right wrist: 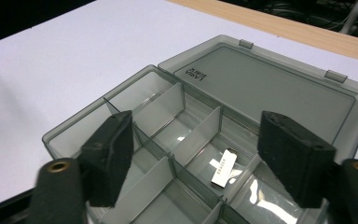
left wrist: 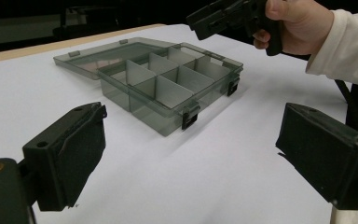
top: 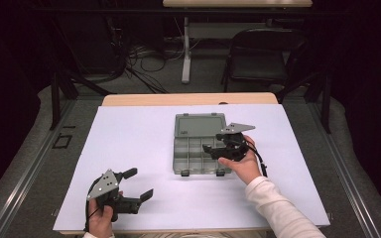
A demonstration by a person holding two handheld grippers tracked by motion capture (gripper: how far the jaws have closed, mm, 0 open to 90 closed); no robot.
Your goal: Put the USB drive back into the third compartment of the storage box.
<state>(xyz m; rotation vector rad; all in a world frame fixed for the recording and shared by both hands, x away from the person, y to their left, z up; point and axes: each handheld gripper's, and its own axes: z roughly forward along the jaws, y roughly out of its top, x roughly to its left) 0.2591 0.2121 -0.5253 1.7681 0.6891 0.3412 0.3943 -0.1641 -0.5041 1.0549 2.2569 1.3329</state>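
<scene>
Organiser box (right wrist: 265, 88): smoky translucent glossy plastic. Small tag (right wrist: 224, 167): shiny metal. Surface (top: 129, 144): covered in matt white paper, wood-edged.

A wooden tabletop (top: 188, 99) carries a large white sheet (top: 129, 148) that covers nearly all of it; bare wood shows as a strip along the far edge. On the sheet, right of centre and toward the far side, lies a grey translucent compartment box (top: 199, 148), its lid (top: 200, 125) folded flat open on the far side. A small silver piece (right wrist: 224, 167) lies in one compartment of it.
</scene>
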